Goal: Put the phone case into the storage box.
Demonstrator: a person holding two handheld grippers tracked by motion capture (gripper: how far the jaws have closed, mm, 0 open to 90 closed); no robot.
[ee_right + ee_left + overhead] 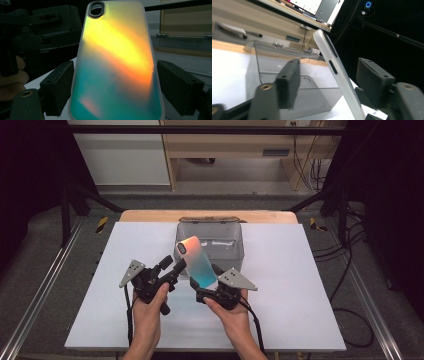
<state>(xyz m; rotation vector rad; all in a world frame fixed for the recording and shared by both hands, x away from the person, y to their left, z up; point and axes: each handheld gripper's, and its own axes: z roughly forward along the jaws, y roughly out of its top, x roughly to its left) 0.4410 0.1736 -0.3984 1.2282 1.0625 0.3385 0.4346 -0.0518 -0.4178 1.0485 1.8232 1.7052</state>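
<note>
Phone case [196, 261]: iridescent orange-teal, upright

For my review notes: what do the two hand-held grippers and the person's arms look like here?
Both the left gripper and the right gripper are black, each topped by a grey three-cornered plate with small holes. Their jaws are blocky black pads, with brass-coloured fasteners at the base. A black cable trails from each toward the table's near edge. The person's forearms are bare: no sleeves or gloves visible.
</note>
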